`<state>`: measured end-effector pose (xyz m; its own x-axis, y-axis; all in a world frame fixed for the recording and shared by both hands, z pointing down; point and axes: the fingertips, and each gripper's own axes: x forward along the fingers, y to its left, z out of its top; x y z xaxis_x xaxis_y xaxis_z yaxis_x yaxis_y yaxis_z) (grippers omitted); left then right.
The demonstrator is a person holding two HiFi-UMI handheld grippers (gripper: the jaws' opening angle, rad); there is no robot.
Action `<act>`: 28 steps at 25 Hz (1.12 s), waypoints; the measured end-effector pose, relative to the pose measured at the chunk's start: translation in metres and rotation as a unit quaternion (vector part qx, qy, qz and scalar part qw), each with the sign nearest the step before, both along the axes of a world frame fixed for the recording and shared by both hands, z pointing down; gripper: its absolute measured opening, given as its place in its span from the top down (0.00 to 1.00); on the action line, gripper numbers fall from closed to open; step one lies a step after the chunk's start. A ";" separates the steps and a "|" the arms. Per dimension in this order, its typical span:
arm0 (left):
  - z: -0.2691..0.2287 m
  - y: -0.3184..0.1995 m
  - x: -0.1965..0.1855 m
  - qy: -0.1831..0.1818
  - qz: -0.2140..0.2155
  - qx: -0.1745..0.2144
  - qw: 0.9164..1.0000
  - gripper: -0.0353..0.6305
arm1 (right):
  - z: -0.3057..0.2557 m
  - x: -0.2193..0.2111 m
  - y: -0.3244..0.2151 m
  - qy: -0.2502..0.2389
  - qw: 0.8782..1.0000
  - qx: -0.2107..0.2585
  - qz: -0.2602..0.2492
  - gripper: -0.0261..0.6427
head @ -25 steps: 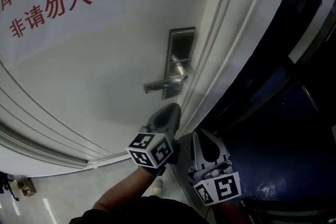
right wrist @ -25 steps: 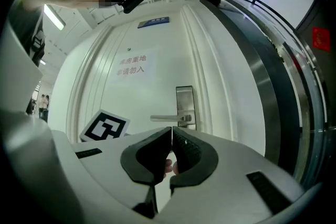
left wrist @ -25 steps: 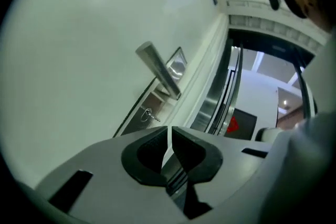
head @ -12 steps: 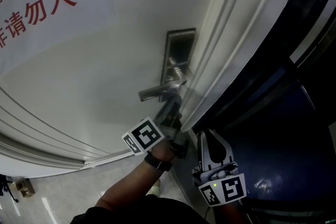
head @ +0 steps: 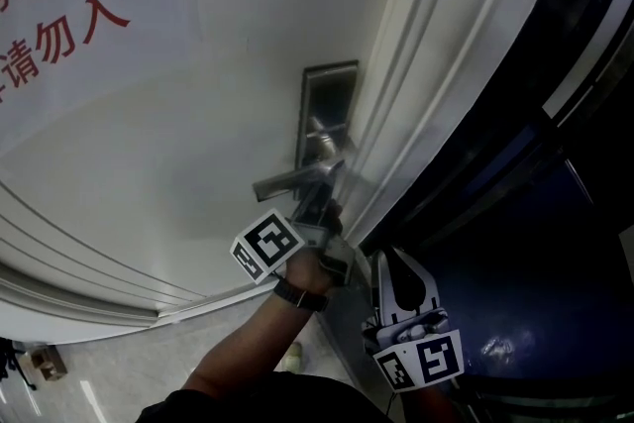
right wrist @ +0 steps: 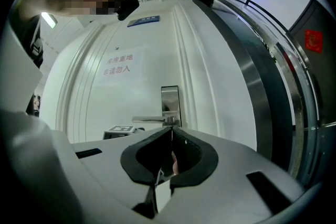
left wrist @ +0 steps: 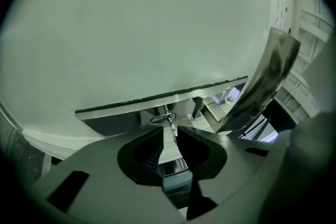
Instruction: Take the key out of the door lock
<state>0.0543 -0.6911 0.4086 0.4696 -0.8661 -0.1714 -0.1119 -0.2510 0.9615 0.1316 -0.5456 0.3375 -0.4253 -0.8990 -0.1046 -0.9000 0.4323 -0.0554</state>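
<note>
A steel lock plate [head: 329, 109] with a lever handle [head: 287, 181] sits on the white door [head: 178, 114]. My left gripper [head: 325, 199] reaches up under the handle, against the plate. In the left gripper view its jaws stand close on either side of a small key [left wrist: 170, 128] with a wire ring [left wrist: 163, 119], which sticks out of the plate's lower part; my left gripper [left wrist: 170, 132] looks shut on it. My right gripper [head: 384, 259] hangs lower, by the door frame, shut with nothing in it. From the right gripper view [right wrist: 171, 131], the plate [right wrist: 169, 97] is ahead.
The white door frame [head: 426, 84] runs diagonally just right of the lock. Beyond it is a dark glass panel [head: 535, 243]. Red lettering [head: 59, 15] is printed on the door at the upper left. Pale floor [head: 99, 381] shows at the bottom left.
My left gripper has risen from below the handle to the lock, and its jaws now sit around the key. The right gripper has stayed low, almost still.
</note>
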 end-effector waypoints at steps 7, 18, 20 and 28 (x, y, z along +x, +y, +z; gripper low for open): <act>-0.002 -0.001 0.000 0.024 -0.013 -0.019 0.999 0.91 | 0.002 0.004 -0.003 -0.002 1.000 -0.003 0.000 0.94; -0.001 0.007 0.002 0.048 -0.035 -0.059 0.997 0.94 | 0.004 0.003 0.002 -0.009 1.000 -0.007 -0.007 0.94; 0.000 0.012 0.006 0.040 -0.032 -0.061 0.997 0.94 | 0.004 0.005 0.002 -0.012 1.000 -0.006 -0.007 0.94; 0.002 0.021 0.009 0.029 -0.034 -0.067 0.997 0.95 | 0.001 0.011 0.011 -0.013 1.000 -0.004 -0.007 0.94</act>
